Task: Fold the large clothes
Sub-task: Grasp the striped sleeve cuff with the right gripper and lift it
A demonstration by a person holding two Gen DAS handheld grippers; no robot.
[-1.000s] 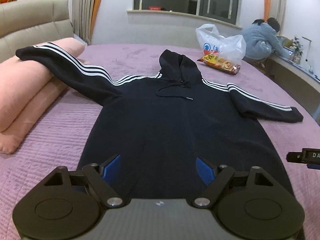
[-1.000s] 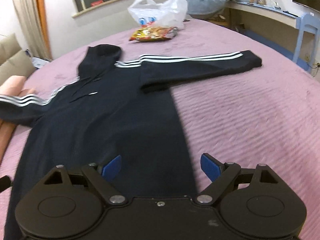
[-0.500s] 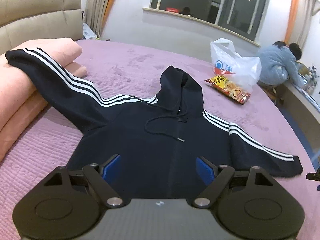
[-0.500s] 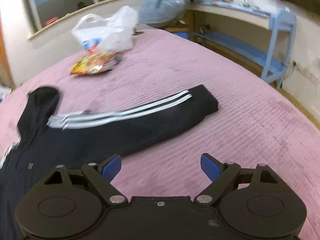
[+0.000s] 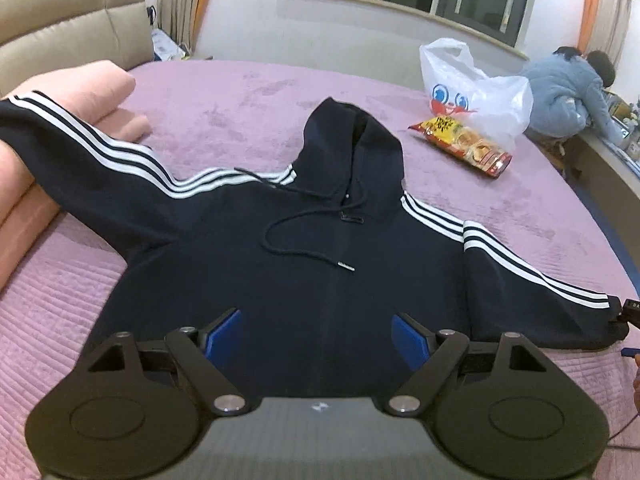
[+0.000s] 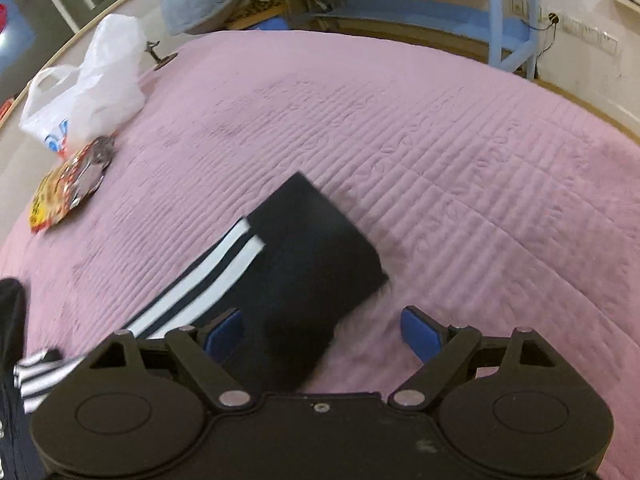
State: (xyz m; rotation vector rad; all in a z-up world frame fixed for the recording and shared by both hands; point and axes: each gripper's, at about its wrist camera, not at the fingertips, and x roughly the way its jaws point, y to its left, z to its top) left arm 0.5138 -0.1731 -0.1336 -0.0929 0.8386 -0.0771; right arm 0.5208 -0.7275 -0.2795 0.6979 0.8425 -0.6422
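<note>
A black hoodie with white sleeve stripes lies face up on the purple bed, both sleeves spread out. My left gripper is open and empty, hovering over the hoodie's chest. The left sleeve drapes onto a pink pillow. My right gripper is open and empty, just above the right sleeve's cuff, with the cuff's edge between the fingers. The right gripper's tip shows at the right edge of the left wrist view.
A pink pillow lies at the bed's left. A white plastic bag and a snack packet sit past the hood. A person in blue leans at a counter on the right. A blue chair stands beyond the bed's edge.
My left gripper moved forward from the hem to over the chest. My right gripper swung right along the right sleeve and down to its cuff. Both stayed open.
</note>
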